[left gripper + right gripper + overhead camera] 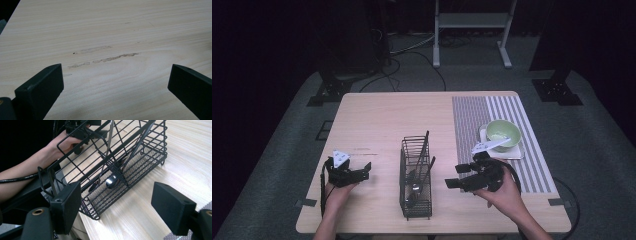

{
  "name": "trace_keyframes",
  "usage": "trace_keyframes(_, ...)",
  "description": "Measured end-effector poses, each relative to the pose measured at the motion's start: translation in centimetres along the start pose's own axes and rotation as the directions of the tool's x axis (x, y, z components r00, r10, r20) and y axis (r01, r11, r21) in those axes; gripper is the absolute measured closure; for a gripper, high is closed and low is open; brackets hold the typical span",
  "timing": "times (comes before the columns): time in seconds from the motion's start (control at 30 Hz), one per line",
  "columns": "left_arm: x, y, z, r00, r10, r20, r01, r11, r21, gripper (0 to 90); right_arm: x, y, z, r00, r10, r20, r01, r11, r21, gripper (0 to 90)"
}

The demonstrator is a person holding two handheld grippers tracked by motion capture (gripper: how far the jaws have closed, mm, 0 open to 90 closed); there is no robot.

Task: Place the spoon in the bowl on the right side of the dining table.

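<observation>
A black wire basket stood mid-desk, holding dark utensils; the right gripper view revealed a spoon bowl inside. My left gripper and right gripper both had jaws wide, empty.

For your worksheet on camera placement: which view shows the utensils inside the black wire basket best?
The right gripper view: the utensils lie close behind the wire basket mesh. The high view shows them small and dark. The left gripper view shows bare table.
</observation>
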State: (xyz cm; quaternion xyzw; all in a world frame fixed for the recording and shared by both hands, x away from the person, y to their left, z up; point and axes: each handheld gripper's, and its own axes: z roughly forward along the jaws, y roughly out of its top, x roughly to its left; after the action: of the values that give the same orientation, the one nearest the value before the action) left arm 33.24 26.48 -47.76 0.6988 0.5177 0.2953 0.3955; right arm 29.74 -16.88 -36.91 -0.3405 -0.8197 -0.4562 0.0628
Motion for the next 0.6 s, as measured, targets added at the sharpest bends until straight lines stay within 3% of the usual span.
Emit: trace_keyframes(0.6, 0.0, 0.0, 0.0, 1.0, 0.0, 0.0, 0.0, 1.0, 0.0, 0.0, 0.6, 1.9, 0.3, 0.9998, 0.003, -0.022, -0.003, 1.0, 0.005, 23.2)
